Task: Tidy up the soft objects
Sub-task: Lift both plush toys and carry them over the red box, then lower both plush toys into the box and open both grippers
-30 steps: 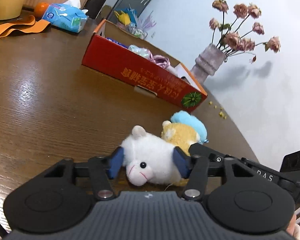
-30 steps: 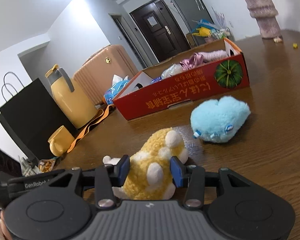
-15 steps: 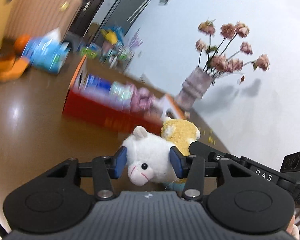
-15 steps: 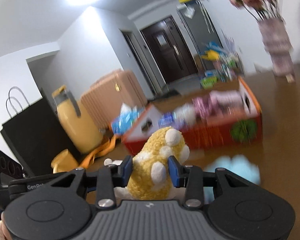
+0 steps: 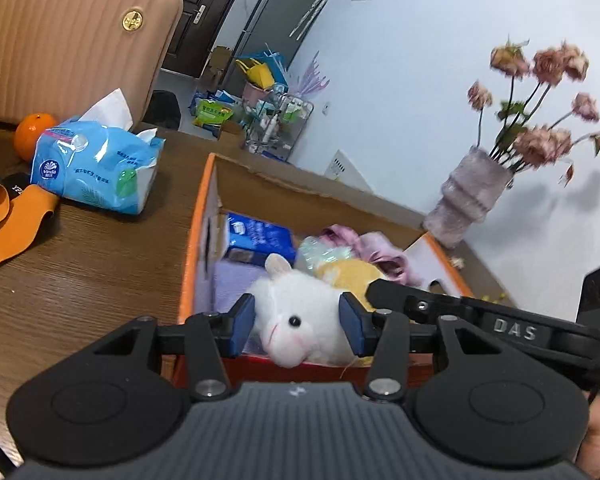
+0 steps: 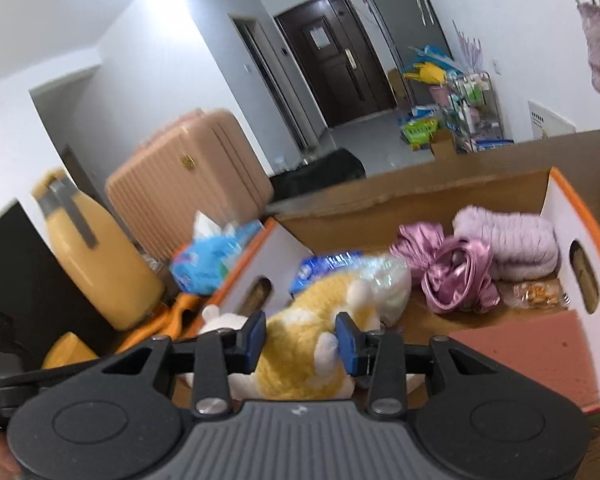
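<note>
My left gripper (image 5: 296,323) is shut on a white plush animal (image 5: 300,312) and holds it over the near left part of the open red cardboard box (image 5: 196,216). My right gripper (image 6: 301,338) is shut on a yellow plush animal (image 6: 300,344), held over the same box (image 6: 572,216) just right of the white plush (image 6: 220,322). The yellow plush (image 5: 354,274) also shows behind the white one in the left wrist view. The blue plush is hidden.
The box holds a blue packet (image 5: 260,236), a clear bag (image 6: 384,276), pink satin cloth (image 6: 456,276) and a lilac knit roll (image 6: 508,240). A tissue pack (image 5: 96,164), an orange (image 5: 30,136) and a flower vase (image 5: 472,196) stand on the wooden table (image 5: 60,280). A yellow jug (image 6: 96,260) stands left.
Both grippers have lifted their plush toys off the table and carried them forward over the open box. The blue plush has dropped out of view.
</note>
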